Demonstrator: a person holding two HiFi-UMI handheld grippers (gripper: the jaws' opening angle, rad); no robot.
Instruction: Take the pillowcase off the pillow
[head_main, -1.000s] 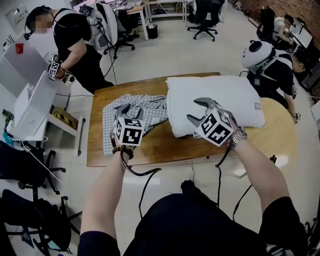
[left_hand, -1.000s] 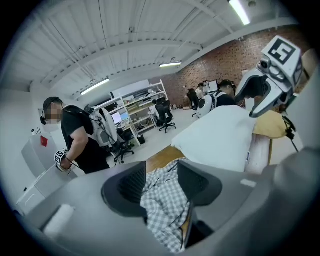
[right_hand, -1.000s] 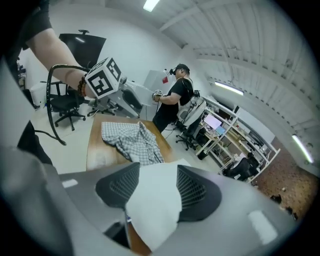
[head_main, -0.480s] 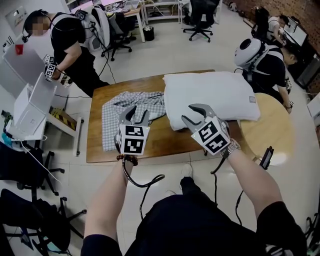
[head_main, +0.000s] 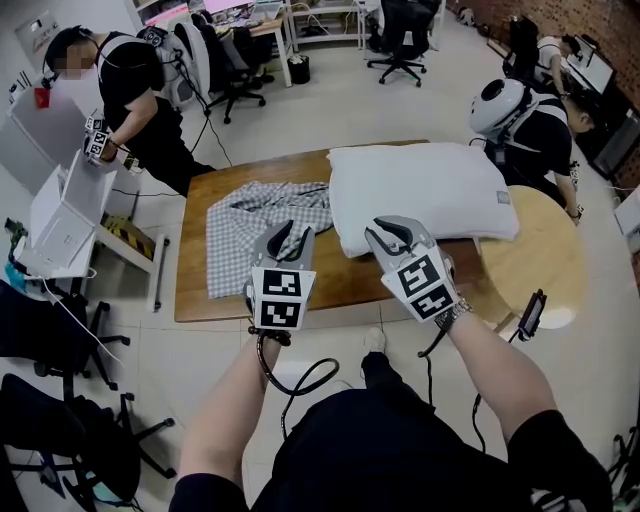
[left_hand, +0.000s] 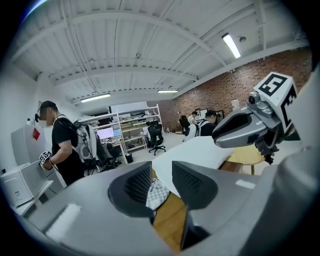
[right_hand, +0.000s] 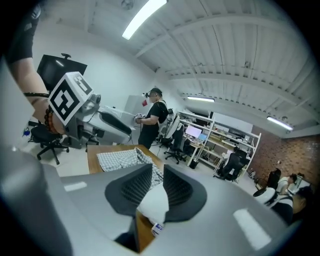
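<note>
Right gripper (head_main: 385, 233) closing empty, masking pillow (head_main: 425, 185)

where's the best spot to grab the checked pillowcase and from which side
Probably the rumpled end of the checked pillowcase beside the pillow, where folds stand up off the table; its left part lies flat. Come in from the near edge with the left gripper, the closer one.

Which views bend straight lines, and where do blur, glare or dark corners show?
Head view: sharp, evenly lit, little bending, soft shadow beneath the pillow. Left gripper view: strong fisheye, ceiling beams bow, corners black; the left gripper, whose jaws have just been closing on nothing, blurs near the lens. Right gripper view: same fisheye and dark corners; the strip light glares white.
</note>
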